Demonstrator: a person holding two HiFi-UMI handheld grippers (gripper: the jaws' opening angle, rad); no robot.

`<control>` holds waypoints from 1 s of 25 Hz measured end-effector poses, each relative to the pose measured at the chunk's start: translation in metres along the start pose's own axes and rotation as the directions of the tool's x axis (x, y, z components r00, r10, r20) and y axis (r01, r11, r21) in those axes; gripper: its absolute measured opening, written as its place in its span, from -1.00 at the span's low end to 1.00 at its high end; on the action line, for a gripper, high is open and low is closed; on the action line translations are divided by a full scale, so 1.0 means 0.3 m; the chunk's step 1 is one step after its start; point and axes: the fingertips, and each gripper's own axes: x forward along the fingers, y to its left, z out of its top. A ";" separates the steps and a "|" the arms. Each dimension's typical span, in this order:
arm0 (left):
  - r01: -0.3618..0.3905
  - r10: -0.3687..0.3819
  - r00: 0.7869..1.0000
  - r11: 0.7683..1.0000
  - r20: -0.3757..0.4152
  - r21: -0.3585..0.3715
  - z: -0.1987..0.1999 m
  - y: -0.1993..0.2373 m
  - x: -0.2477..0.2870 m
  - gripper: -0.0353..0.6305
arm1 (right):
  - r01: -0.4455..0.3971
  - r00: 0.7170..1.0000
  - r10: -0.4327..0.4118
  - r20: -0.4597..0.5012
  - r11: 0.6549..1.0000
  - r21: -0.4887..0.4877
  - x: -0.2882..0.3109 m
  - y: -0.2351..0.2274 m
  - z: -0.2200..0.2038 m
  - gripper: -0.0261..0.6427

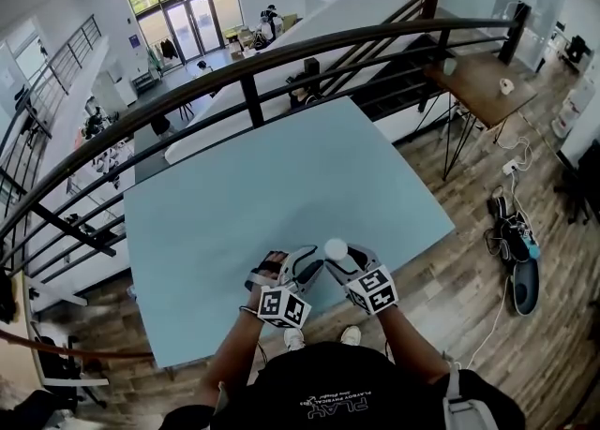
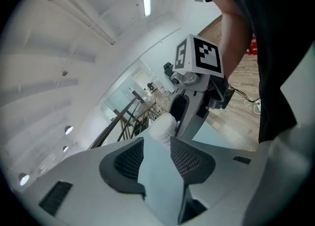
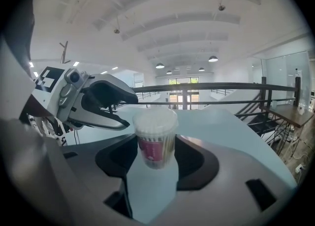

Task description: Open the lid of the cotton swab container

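At lower centre of the head view, the left gripper [image 1: 307, 262], jaws wide and empty, points at the cotton swab container [image 1: 336, 248] just past its tips, which stands upright, clamped in the right gripper [image 1: 345, 258], lid [image 3: 155, 116] uppermost and apparently on.

Clear, glossy plastic forms the cotton swab container [image 3: 155, 139], wrapped in a pink label that looks like paper. The left tool [image 2: 156, 146] and right tool [image 3: 156, 157] have smooth, matt grey plastic shells and dark, finely ribbed pads [image 2: 129, 160]. The pale blue worktop [image 1: 281, 175] is smooth and matt, the floor [image 1: 487, 325] wood-planked, the railing [image 1: 281, 53] dark metal.
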 end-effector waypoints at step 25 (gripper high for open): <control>0.099 -0.072 0.990 0.967 -0.121 0.236 -0.027 -0.061 -0.013 -0.33 | -0.039 0.997 0.020 -0.079 0.970 -0.240 0.032 0.106 -0.003 -0.26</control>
